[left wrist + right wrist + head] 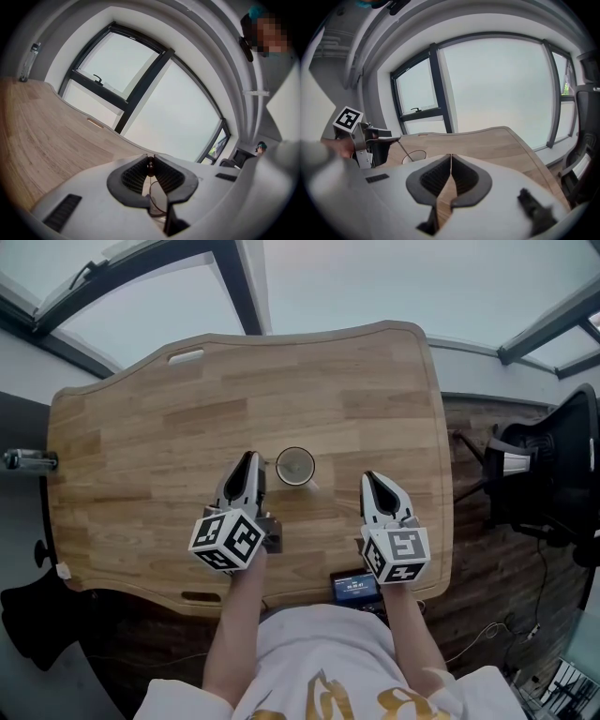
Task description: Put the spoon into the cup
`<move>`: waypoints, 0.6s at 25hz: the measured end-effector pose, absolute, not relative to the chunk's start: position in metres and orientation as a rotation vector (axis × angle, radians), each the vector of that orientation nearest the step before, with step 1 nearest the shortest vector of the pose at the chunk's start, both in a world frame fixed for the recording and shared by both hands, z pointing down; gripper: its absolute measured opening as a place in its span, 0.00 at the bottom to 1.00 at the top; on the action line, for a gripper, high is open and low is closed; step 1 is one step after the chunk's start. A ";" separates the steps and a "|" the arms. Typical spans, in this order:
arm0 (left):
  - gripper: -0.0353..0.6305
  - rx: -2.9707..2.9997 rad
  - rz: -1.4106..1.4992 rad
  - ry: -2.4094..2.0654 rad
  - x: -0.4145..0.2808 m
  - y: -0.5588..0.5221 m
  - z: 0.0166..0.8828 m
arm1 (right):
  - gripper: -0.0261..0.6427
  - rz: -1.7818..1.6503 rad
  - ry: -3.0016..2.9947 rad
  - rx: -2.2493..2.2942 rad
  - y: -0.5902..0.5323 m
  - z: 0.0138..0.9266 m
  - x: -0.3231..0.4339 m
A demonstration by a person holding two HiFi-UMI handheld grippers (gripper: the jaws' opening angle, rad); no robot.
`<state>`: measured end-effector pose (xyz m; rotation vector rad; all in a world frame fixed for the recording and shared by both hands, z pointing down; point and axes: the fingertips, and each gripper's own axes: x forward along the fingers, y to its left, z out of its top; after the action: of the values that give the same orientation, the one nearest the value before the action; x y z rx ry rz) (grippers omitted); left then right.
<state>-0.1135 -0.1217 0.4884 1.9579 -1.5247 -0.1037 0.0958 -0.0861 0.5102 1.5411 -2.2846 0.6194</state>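
A round, pale cup (278, 466) stands on the light wooden table (159, 427), around the middle and a little toward the near edge. The left gripper (249, 460) hovers just beside the cup's left side, its jaws pressed together on the handle of a thin metal spoon (403, 149). In the right gripper view the spoon slants down from those jaws toward the cup's rim; its lower end seems to reach the rim, but the view is too small to be sure. The right gripper (372, 479) rests apart on the cup's right, jaws closed with nothing between them. A clear bottle (28, 459) sits at the table's left edge.
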 end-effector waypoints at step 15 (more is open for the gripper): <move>0.13 1.966 -0.095 -1.519 -0.110 -0.121 0.493 | 0.09 0.630 -2.276 1.544 -0.090 0.515 0.098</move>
<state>-0.1104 -0.1215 0.4933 1.9661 -1.5194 -0.0955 0.0981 -0.0896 0.5152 1.5435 -2.2764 0.6303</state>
